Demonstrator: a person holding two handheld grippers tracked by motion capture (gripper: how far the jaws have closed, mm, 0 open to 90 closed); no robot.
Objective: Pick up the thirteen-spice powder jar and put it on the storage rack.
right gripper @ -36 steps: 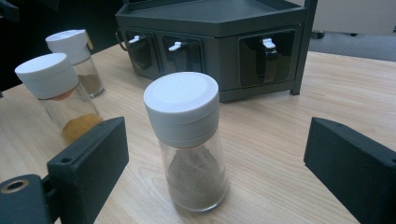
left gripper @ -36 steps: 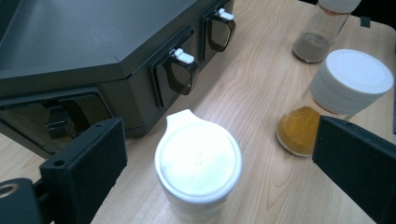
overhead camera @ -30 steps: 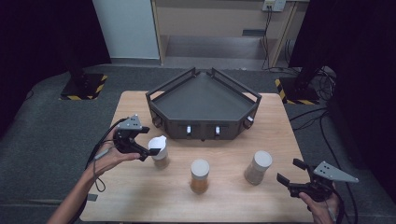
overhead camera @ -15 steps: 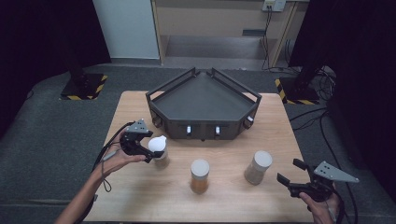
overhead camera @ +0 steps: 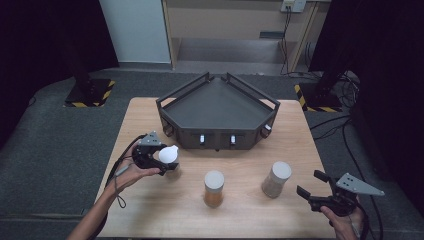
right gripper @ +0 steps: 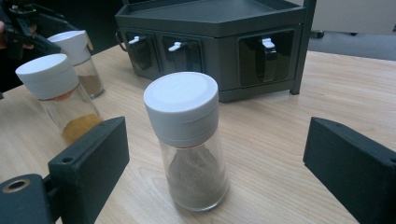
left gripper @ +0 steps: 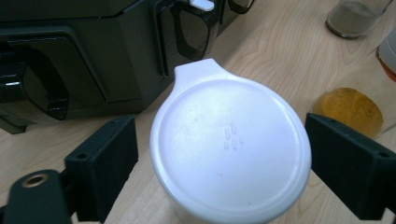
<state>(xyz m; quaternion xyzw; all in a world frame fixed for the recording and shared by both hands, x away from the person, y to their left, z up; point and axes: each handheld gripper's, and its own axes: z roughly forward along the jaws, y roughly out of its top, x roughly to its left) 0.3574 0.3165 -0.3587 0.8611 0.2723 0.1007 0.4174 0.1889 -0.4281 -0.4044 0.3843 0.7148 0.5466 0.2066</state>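
High view: the left gripper (overhead camera: 161, 161) is set around the left spice jar (overhead camera: 169, 156) near the rack (overhead camera: 217, 112) on the table (overhead camera: 250, 210); the right gripper (overhead camera: 307, 197) is held open, near the right-hand jar (overhead camera: 276, 179).

Left gripper view: the white lid (left gripper: 229, 149) is seen between jaws that have just been closing, a gap left on one side, so not gripped yet. Glass, probably slippery and breakable; best gripped at the lid.

Right gripper view: its jar (right gripper: 189, 140) stands ahead, untouched.

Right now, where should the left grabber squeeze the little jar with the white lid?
Best around the white lid, from straight above: the jar stands upright and its round cap is widest. The left gripper already straddles it, its jaws closing in. Keep clear of the lid's small tab.
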